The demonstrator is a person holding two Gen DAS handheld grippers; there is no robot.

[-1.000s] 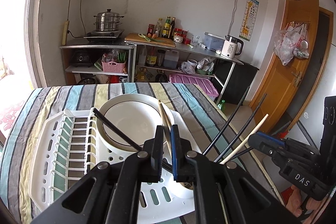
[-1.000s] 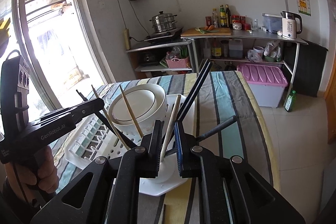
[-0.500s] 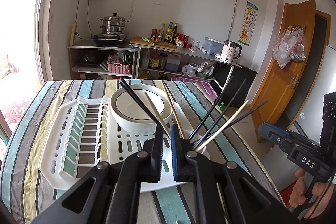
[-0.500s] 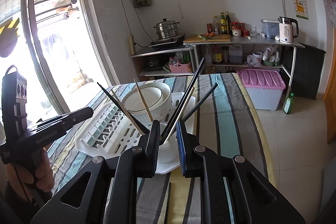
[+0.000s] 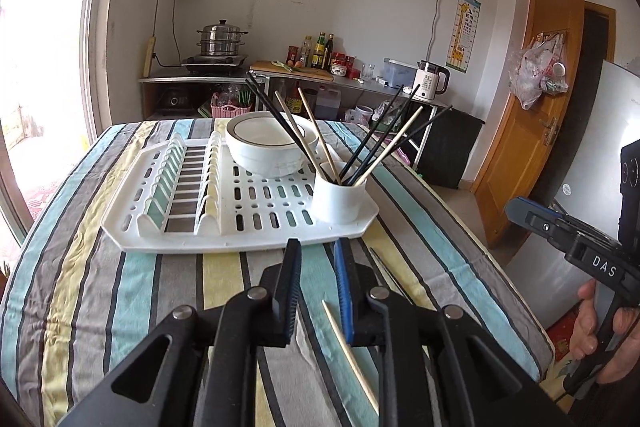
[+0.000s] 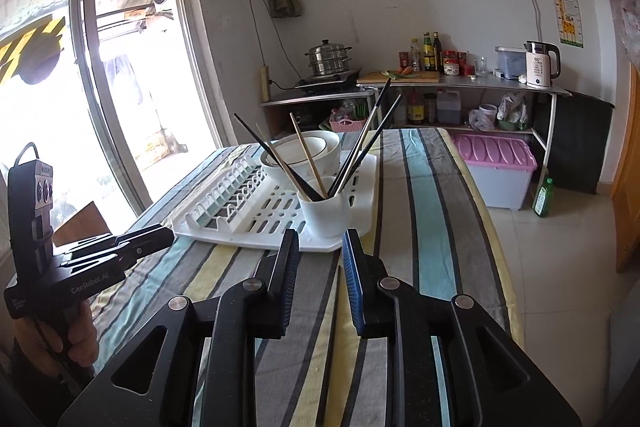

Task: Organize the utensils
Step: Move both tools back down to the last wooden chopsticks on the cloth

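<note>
A white cup (image 5: 339, 201) (image 6: 325, 211) stands at the near right corner of a white drying rack (image 5: 208, 231) (image 6: 224, 223) and holds several black and pale wooden chopsticks (image 5: 304, 143) (image 6: 308, 159). A pale chopstick (image 5: 350, 351) and a dark one (image 5: 390, 277) lie on the striped cloth in front of the rack; a dark chopstick (image 6: 334, 323) lies there in the right wrist view. My left gripper (image 5: 318, 251) (image 6: 154, 233) is open and empty above the cloth. My right gripper (image 6: 320, 241) (image 5: 516, 209) is open and empty, to the right.
A white bowl (image 5: 266, 145) (image 6: 308, 149) sits on the rack behind the cup. The table's right edge (image 5: 500, 263) drops to the floor. Shelves with a steamer pot (image 5: 221, 39), bottles and a kettle (image 5: 430, 81) stand behind; a pink bin (image 6: 496, 167) sits on the floor.
Both grippers have pulled back from the cup and risen away; their jaws have opened wider. The chopsticks stay in the cup.
</note>
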